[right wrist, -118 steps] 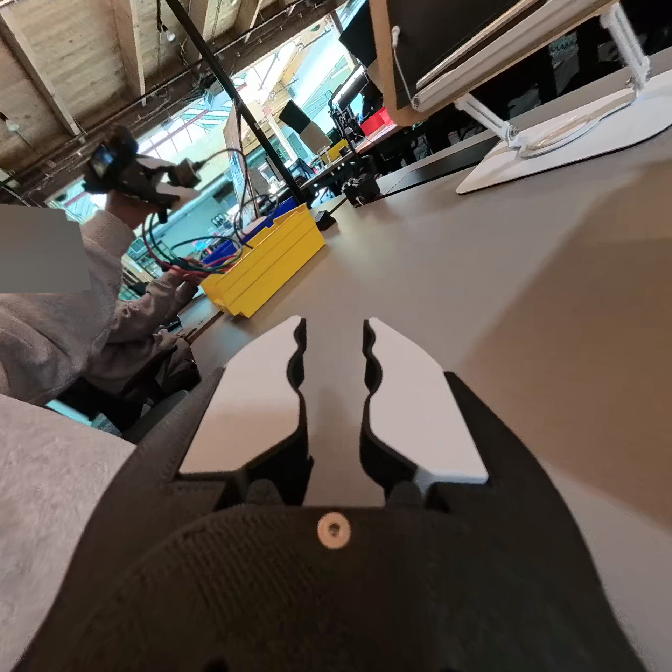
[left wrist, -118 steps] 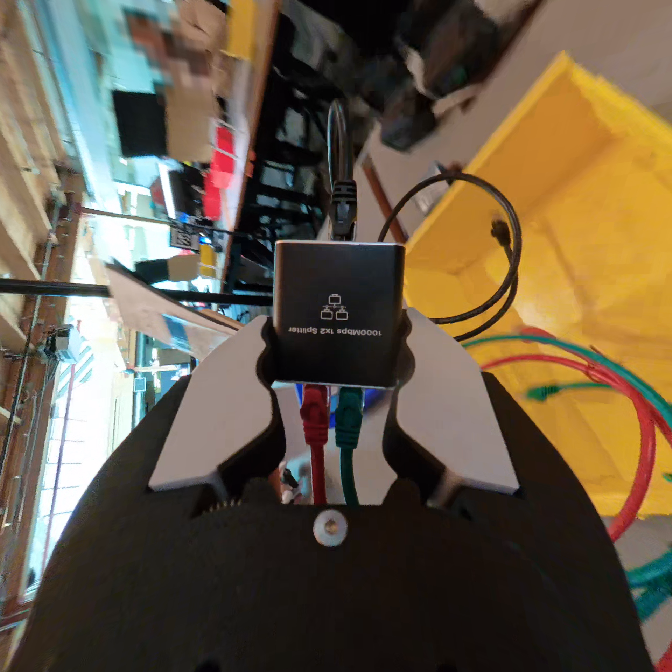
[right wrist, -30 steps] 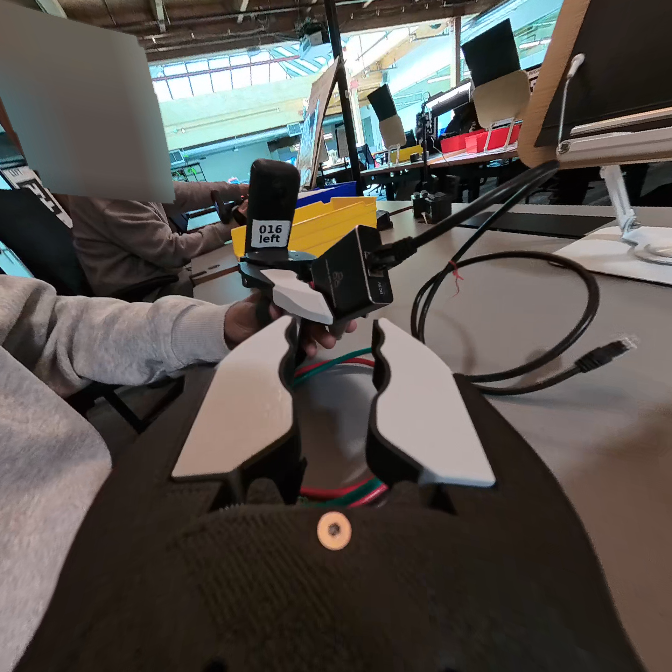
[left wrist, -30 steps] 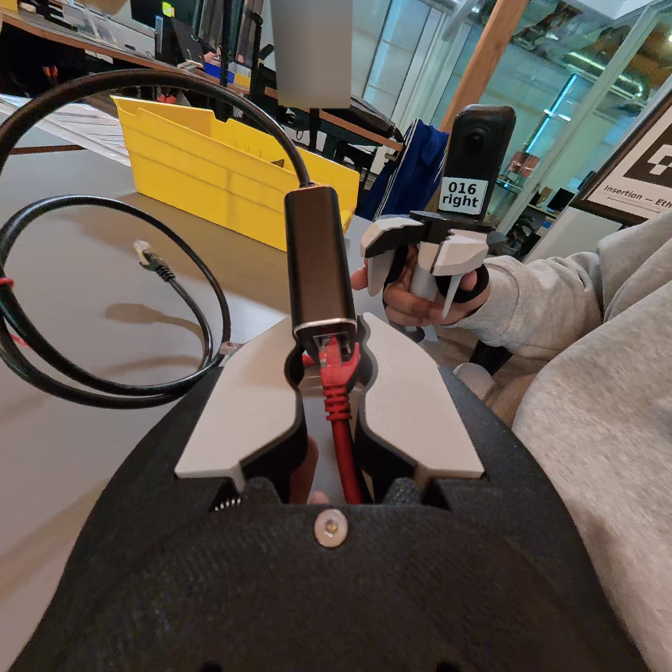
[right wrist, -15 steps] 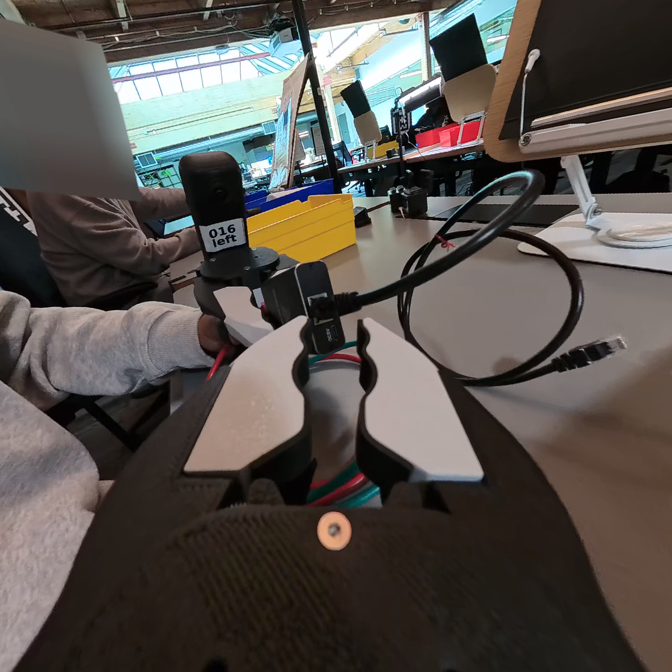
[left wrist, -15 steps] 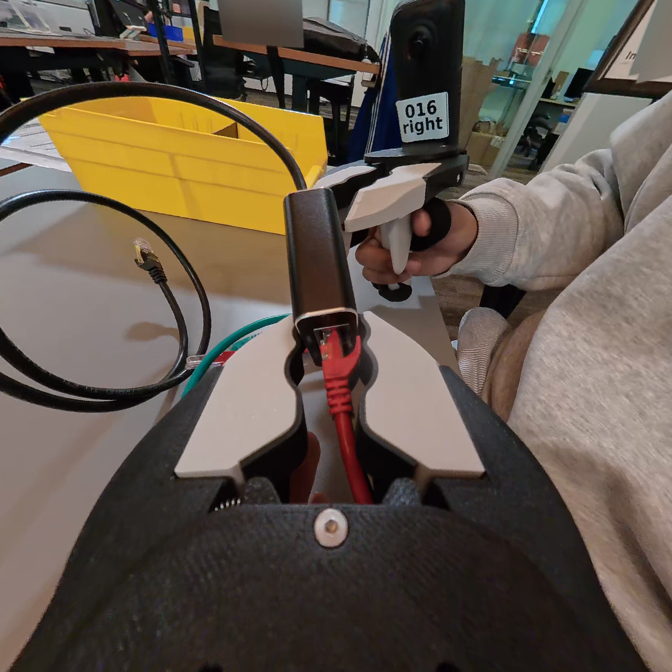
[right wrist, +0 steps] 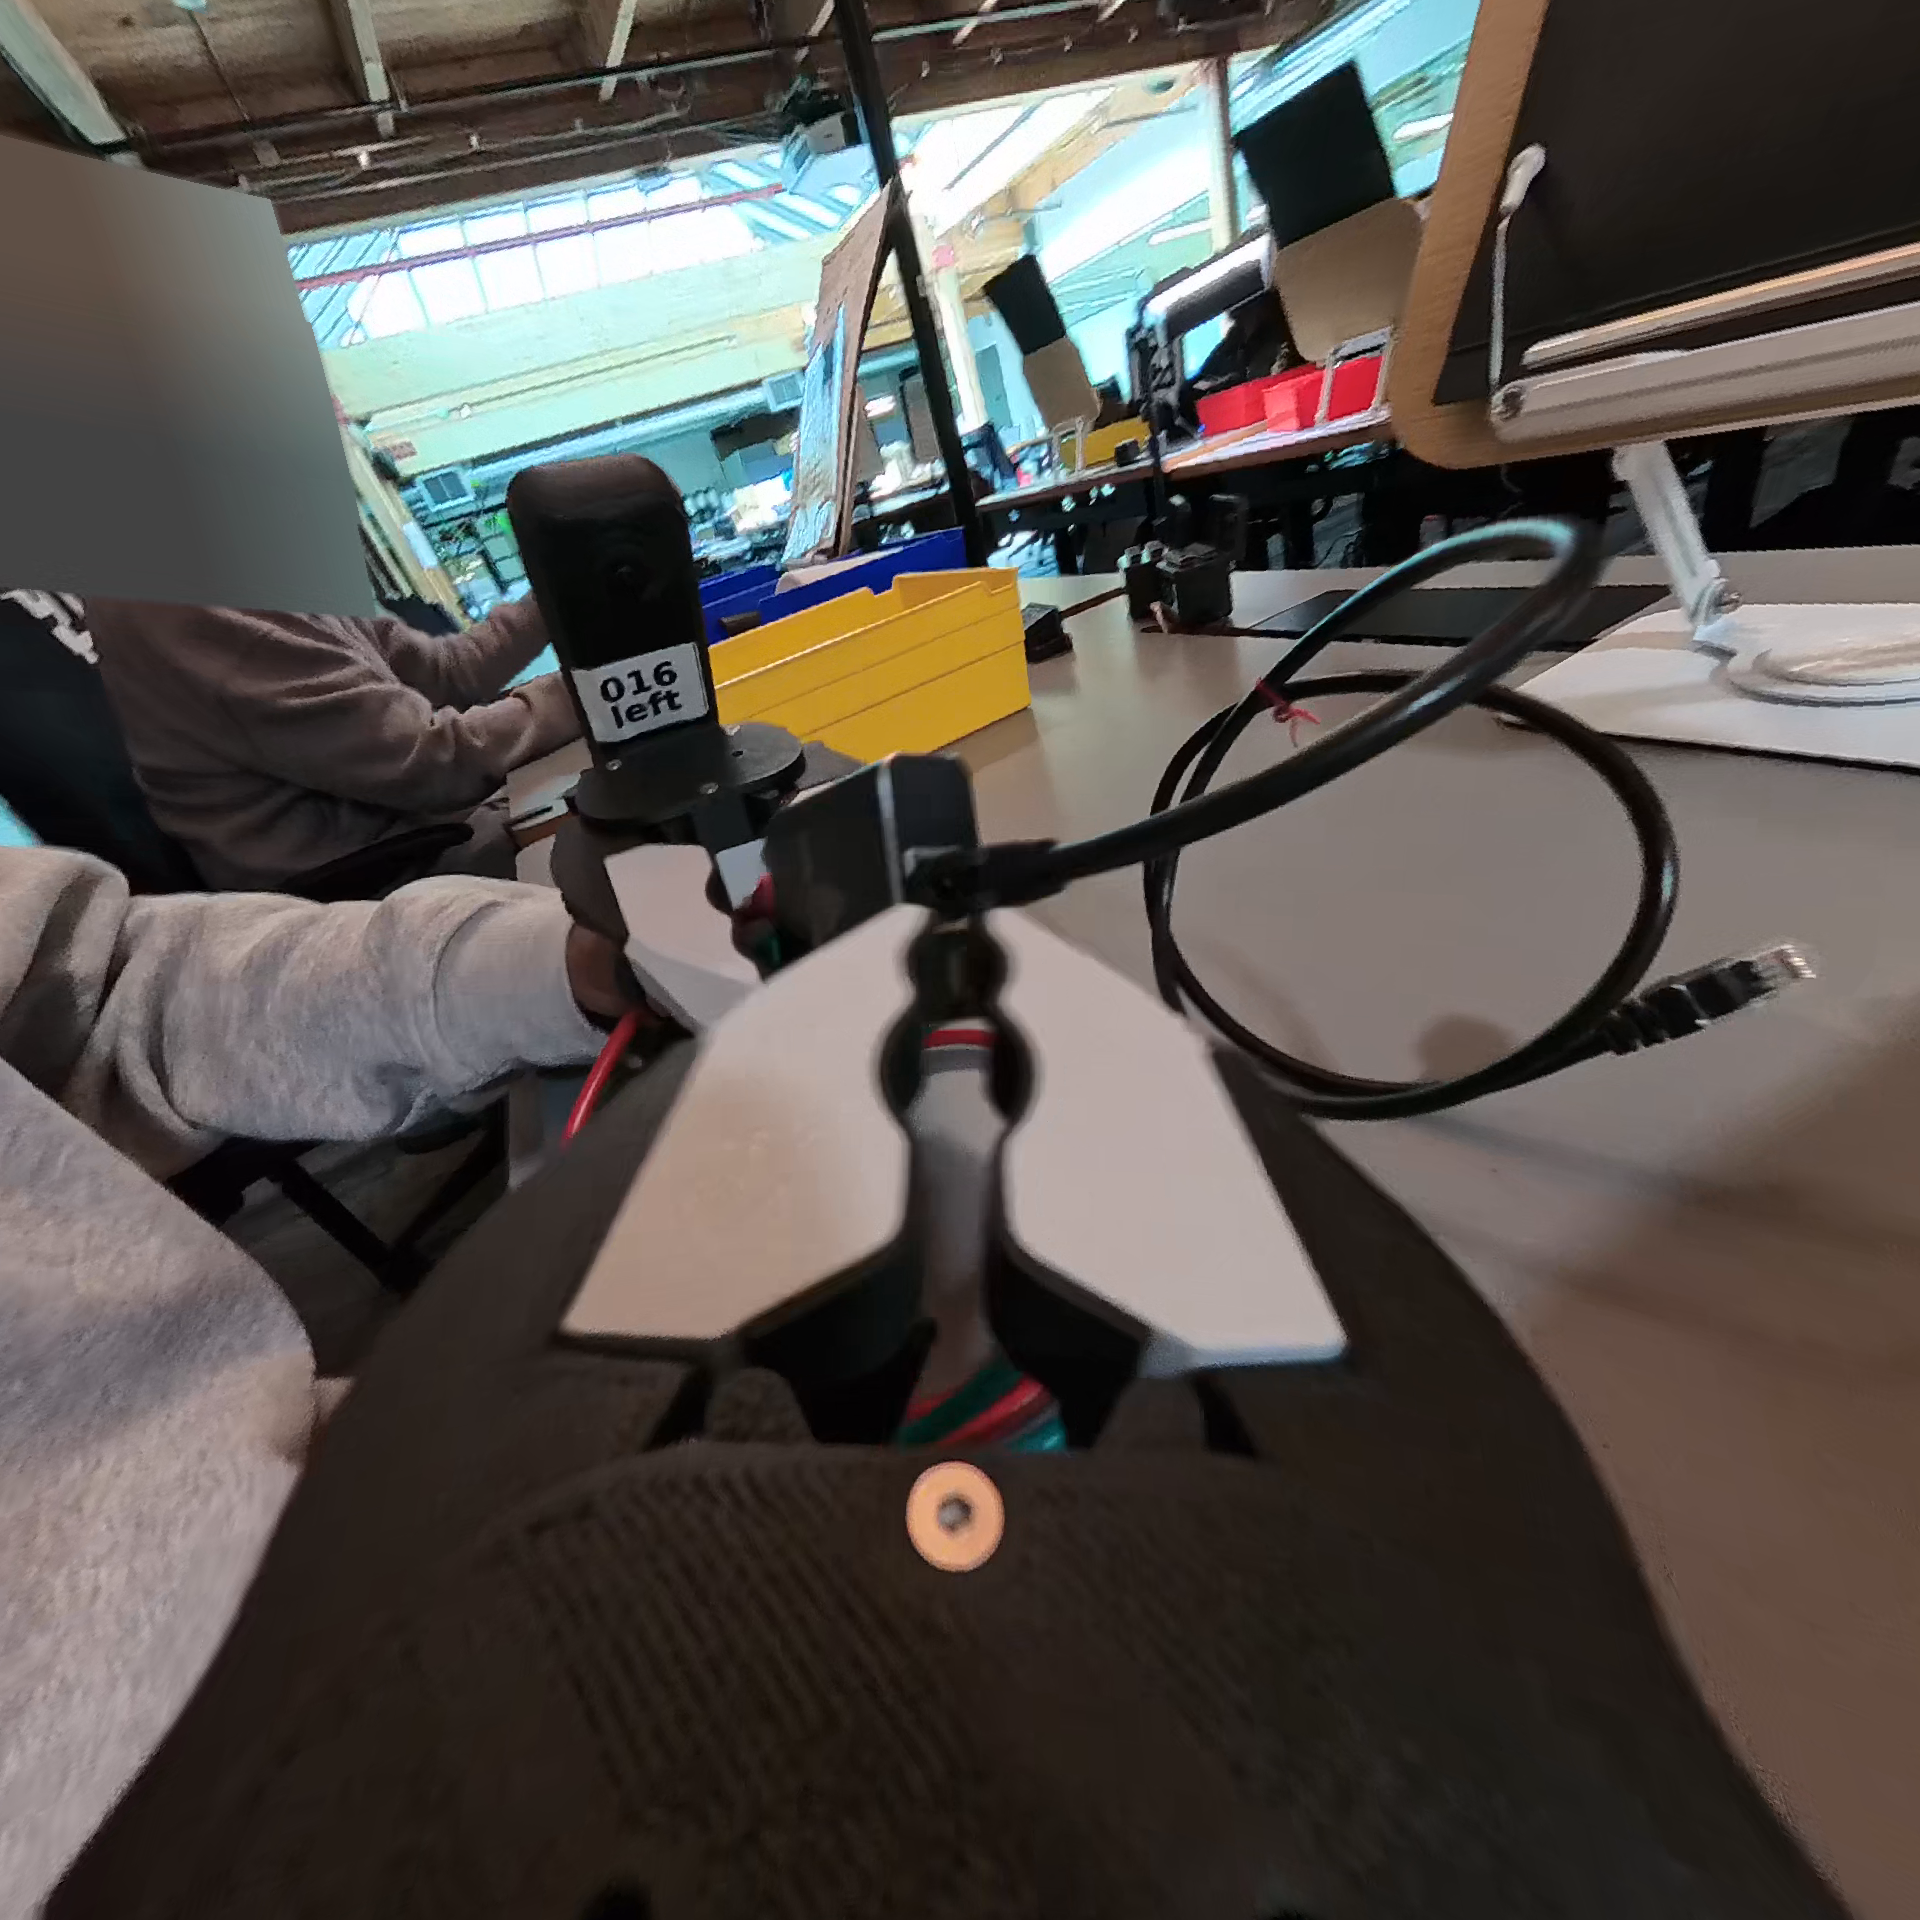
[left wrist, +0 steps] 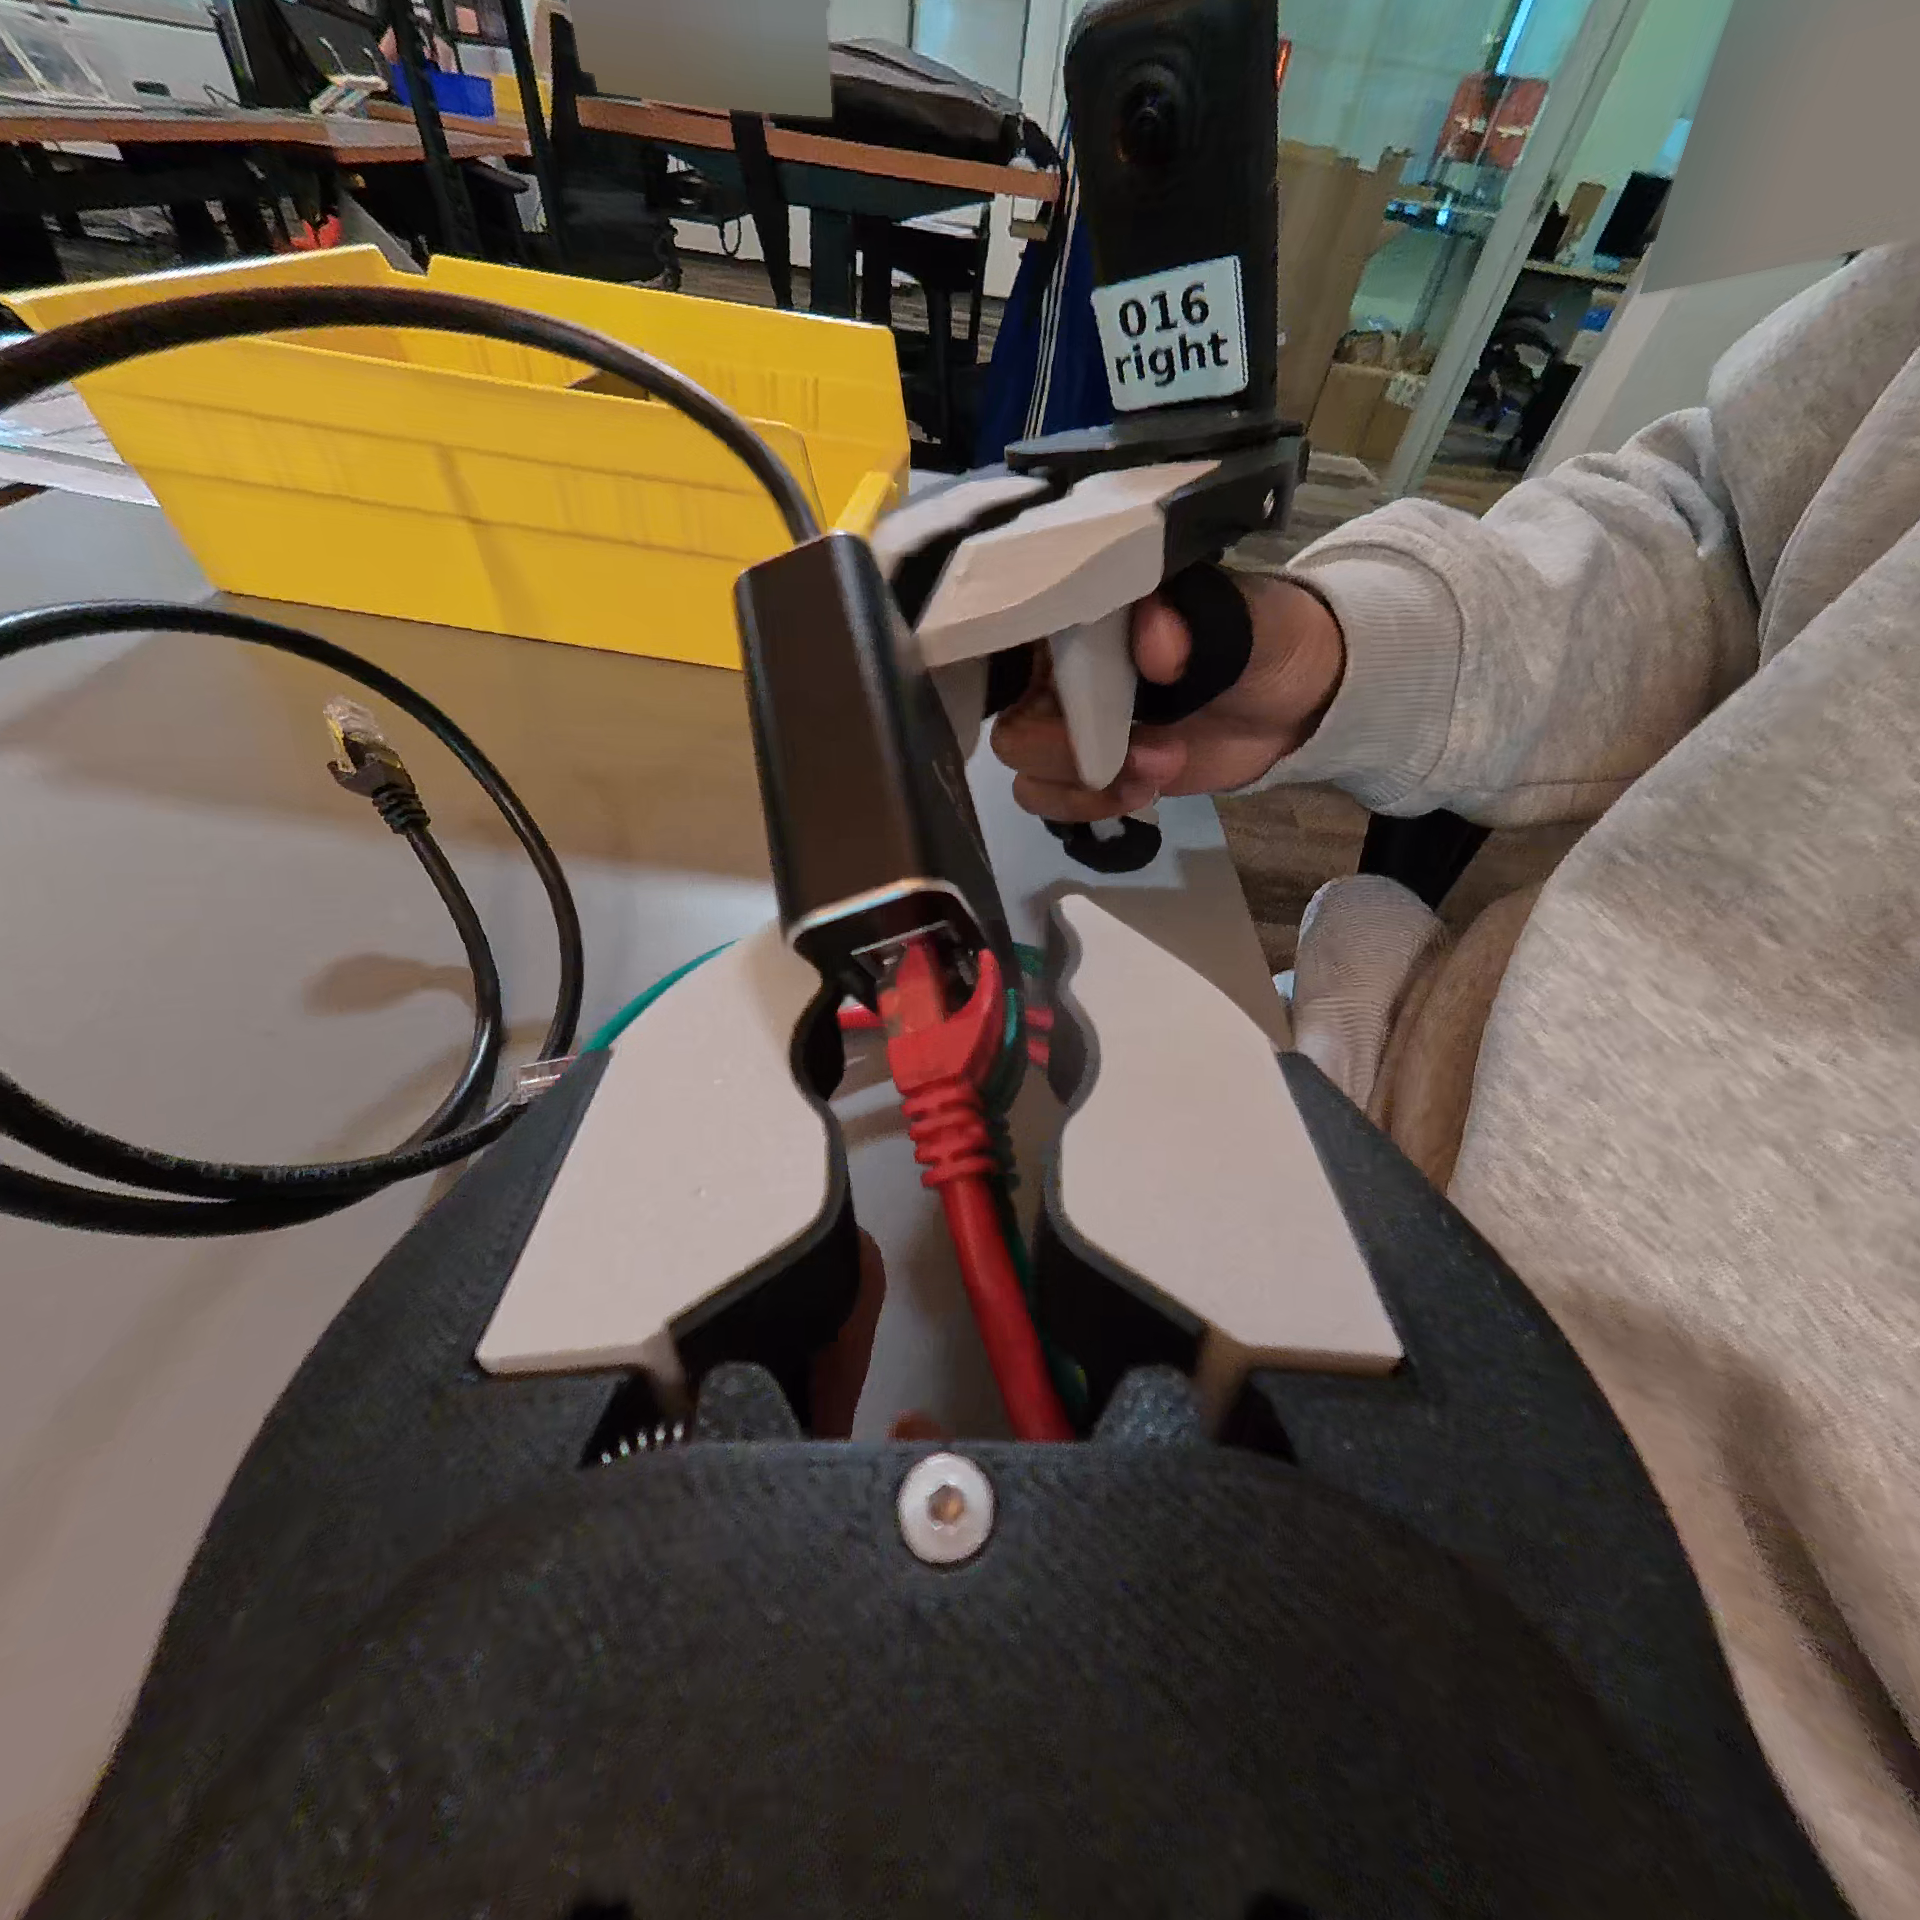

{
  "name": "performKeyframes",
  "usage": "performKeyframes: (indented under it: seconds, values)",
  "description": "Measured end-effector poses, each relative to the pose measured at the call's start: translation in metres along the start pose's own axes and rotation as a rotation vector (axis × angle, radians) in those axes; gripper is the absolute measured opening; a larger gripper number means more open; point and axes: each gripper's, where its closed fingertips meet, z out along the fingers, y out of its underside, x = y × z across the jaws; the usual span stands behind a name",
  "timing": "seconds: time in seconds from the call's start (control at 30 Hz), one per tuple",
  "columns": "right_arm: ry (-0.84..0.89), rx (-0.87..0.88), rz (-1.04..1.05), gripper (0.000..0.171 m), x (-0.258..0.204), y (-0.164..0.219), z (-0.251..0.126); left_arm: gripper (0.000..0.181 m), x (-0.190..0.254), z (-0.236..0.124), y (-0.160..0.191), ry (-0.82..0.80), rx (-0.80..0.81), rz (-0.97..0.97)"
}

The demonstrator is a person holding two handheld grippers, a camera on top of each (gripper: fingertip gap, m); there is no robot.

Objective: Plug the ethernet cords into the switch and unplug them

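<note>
Left gripper [left wrist: 925, 961] stands parted, its fingers clear of the black switch [left wrist: 847, 748] tilted between their tips; right gripper [right wrist: 951, 940] is pinched onto the switch's far end where the black cord [right wrist: 1351, 769] enters, though the exact contact is dark and hard to make out; a red cord [left wrist: 951, 1101] sits plugged into the near port, a green cord [left wrist: 1006, 1049] almost hidden behind it; the black cord's free plug [left wrist: 358, 743] lies on the grey table [left wrist: 208, 883], its loop cut off at the frame edge; a yellow bin [left wrist: 468, 488] stands beyond.
</note>
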Motion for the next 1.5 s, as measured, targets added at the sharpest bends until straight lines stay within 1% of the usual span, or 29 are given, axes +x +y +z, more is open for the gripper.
performKeyframes:
  seconds: [0.03, 0.07, 0.17, 0.23, 0.27, 0.3, 0.43, 0.53, 0.57, 0.63, 0.67, 0.7, 0.77, 0.83, 0.9, 0.97, 1.2, 1.3, 1.5]
  values:
    - [0.004, -0.015, -0.005, 0.0, 0.0, 0.002, 0.001, 0.042, 0.001, 0.002, -0.002, 0.008, 0.017, -0.015]
    - [0.029, -0.009, -0.021, 0.0, 0.002, 0.001, 0.002, 0.045, 0.001, 0.003, -0.003, 0.009, 0.024, -0.036]
    - [0.048, 0.013, -0.085, 0.0, -0.001, -0.002, 0.002, 0.041, 0.001, 0.003, -0.006, 0.024, 0.049, -0.084]
    - [0.006, -0.01, -0.084, 0.0, -0.007, 0.003, 0.005, 0.042, 0.002, 0.003, -0.008, 0.051, 0.075, -0.126]
    - [-0.012, -0.025, -0.074, 0.0, -0.01, 0.005, 0.007, 0.038, 0.001, 0.002, -0.009, 0.046, 0.083, -0.138]
    - [-0.015, -0.021, -0.068, 0.0, -0.012, 0.005, 0.008, 0.028, -0.003, 0.002, -0.009, 0.023, 0.087, -0.144]
    - [-0.024, -0.017, -0.098, 0.004, -0.016, 0.003, 0.007, 0.028, -0.006, -0.001, -0.012, 0.007, 0.117, -0.141]
    - [-0.018, -0.019, -0.147, 0.011, -0.017, 0.0, 0.004, 0.028, -0.01, -0.005, -0.015, -0.015, 0.132, -0.123]
    - [0.016, -0.027, -0.192, 0.015, -0.013, -0.001, 0.002, 0.028, -0.011, -0.005, -0.014, -0.032, 0.118, -0.103]
    - [0.136, -0.037, -0.307, 0.023, 0.003, -0.006, -0.006, 0.028, -0.017, -0.005, -0.006, -0.104, 0.049, -0.025]
    - [0.177, -0.019, -0.358, 0.028, 0.008, -0.013, -0.011, 0.028, -0.02, -0.004, -0.002, -0.144, 0.003, 0.029]
    - [0.19, 0.004, -0.399, 0.029, 0.008, -0.019, -0.014, 0.029, -0.02, -0.003, 0.002, -0.169, -0.037, 0.083]
    - [0.139, 0.008, -0.48, 0.032, -0.003, -0.02, -0.015, 0.029, -0.015, 0.001, 0.006, -0.172, -0.081, 0.154]
    - [0.097, -0.061, -0.608, 0.038, -0.012, -0.008, -0.011, 0.029, -0.011, 0.005, 0.01, -0.158, -0.109, 0.191]
    - [0.115, -0.125, -0.752, 0.038, -0.013, 0.0, -0.009, 0.029, -0.01, 0.007, 0.017, -0.163, -0.155, 0.253]
    - [0.124, -0.163, -0.832, 0.034, -0.012, 0.006, -0.01, 0.028, -0.01, 0.006, 0.023, -0.171, -0.198, 0.311]
    - [0.111, -0.305, -0.822, 0.032, 0.0, 0.028, -0.01, 0.028, -0.008, 0.009, 0.032, -0.159, -0.253, 0.382]
    - [0.106, -0.34, -0.849, 0.025, 0.0, 0.034, -0.009, 0.028, -0.007, 0.011, 0.037, -0.155, -0.28, 0.415]
    - [0.1, -0.392, -0.898, 0.024, 0.001, 0.044, -0.009, 0.028, -0.009, 0.011, 0.043, -0.164, -0.312, 0.445]
